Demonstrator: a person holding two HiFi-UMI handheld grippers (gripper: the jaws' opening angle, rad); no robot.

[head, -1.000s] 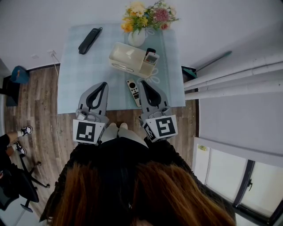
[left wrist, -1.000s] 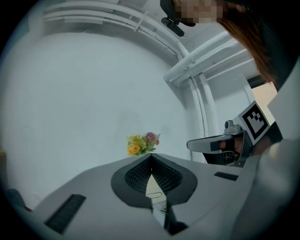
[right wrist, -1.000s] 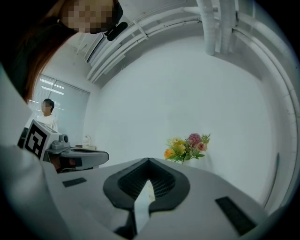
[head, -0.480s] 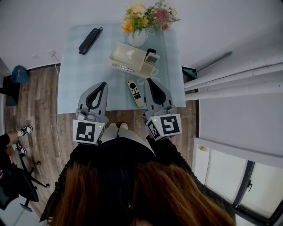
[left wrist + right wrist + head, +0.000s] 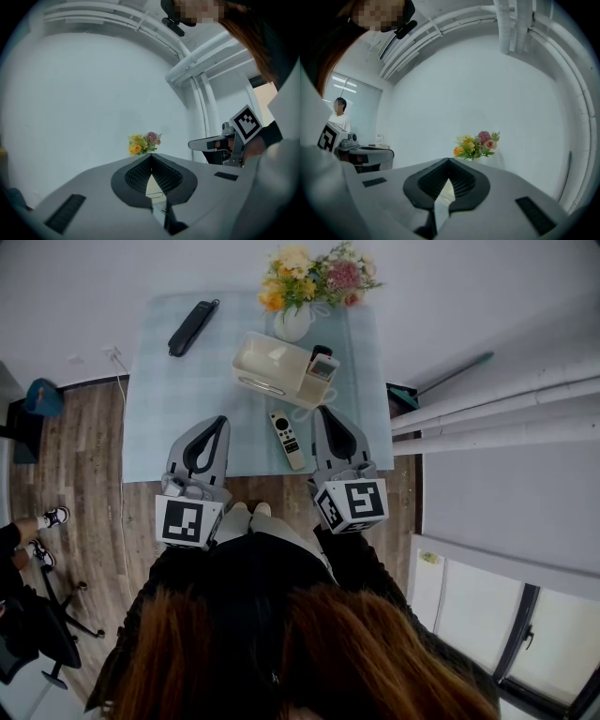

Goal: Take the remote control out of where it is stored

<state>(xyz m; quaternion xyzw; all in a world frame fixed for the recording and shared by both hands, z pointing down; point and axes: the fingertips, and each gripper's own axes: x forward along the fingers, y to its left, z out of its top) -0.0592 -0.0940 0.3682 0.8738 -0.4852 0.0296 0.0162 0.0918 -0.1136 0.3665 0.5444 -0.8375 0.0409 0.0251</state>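
A white remote control (image 5: 287, 438) lies flat on the pale blue table (image 5: 159, 399), near its front edge and between my two grippers. Behind it stands a cream storage box (image 5: 267, 364), with a second small remote (image 5: 322, 363) upright in its right compartment. My right gripper (image 5: 323, 411) is just right of the lying remote, shut and empty; its own view (image 5: 449, 160) shows the jaws closed tip to tip. Left of the remote, my left gripper (image 5: 221, 418) is also shut and empty (image 5: 151, 155).
A vase of flowers (image 5: 305, 282) stands behind the box at the table's back edge. A black remote-like object (image 5: 190, 326) lies at the back left. White pipes (image 5: 497, 418) run along the right. A person's foot (image 5: 53, 517) and a chair (image 5: 37, 634) are at the left.
My right gripper has drawn away to the right of the white remote, which stays on the table. The left gripper has not moved.
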